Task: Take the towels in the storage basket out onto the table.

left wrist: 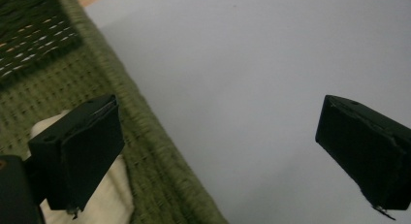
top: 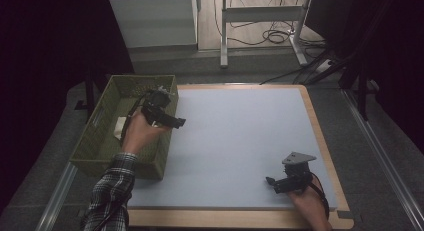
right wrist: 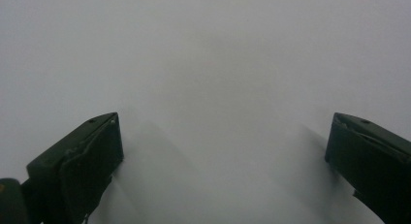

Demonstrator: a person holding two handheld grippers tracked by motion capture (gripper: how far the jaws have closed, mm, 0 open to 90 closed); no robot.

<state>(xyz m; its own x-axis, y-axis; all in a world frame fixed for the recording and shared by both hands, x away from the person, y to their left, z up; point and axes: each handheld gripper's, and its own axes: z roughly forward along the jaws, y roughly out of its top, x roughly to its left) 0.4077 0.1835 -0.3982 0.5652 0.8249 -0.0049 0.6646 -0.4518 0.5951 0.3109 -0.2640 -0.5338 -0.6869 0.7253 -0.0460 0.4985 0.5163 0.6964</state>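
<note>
Desk (top: 240, 141), pale grey-blue mat w/ wood rim, spans frame centre. Green woven rectangular basket (top: 100, 141) sits at its left edge, mid-left of frame. Left tool (top: 172, 122) hangs over basket's right wall, jaws spread, nothing held. Right tool (top: 272, 183), lower right, rests low on mat, also released. Cream folded cloth (top: 120, 127) lies inside basket, near left wall. Risk: on approach to cloth, a jaw could snag the wall & tip basket.

Grey-topped table (top: 240, 141), green woven basket (top: 95, 141) at left
</note>
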